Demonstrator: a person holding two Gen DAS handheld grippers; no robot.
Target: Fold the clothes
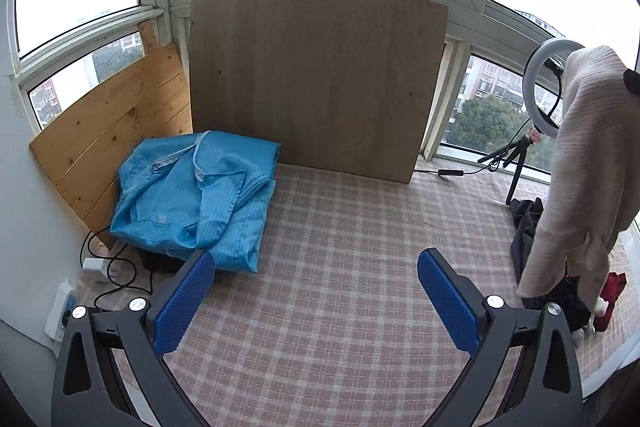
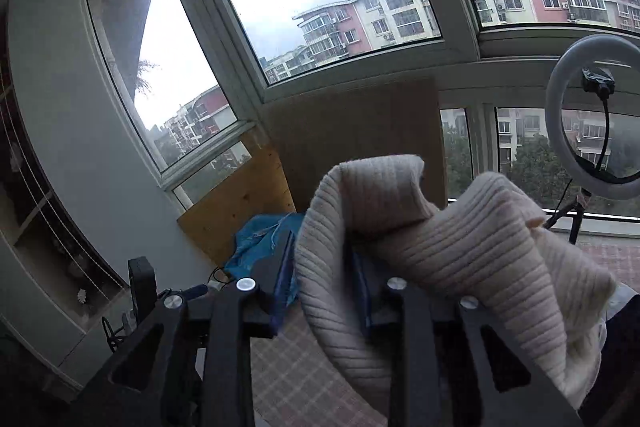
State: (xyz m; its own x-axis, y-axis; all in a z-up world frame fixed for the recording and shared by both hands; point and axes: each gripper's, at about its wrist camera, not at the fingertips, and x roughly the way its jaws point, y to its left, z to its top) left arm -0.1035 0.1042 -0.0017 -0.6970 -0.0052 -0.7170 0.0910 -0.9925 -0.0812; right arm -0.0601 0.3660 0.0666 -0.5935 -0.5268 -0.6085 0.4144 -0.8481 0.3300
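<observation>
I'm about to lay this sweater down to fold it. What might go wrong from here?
The cream sweater hangs from the right gripper beside the ring light; a swing might snag it or tip its tripod. The hem hangs over the dark clothes pile and may drag pieces along. The left gripper is open, so one pinch carries everything.

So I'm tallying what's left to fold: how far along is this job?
Done: a blue garment lies folded on the checked cloth. In hand: the right gripper is shut on a cream sweater, hanging unfolded; the left gripper is open and empty. Left: that sweater, plus dark and red clothes heaped at the right.
</observation>
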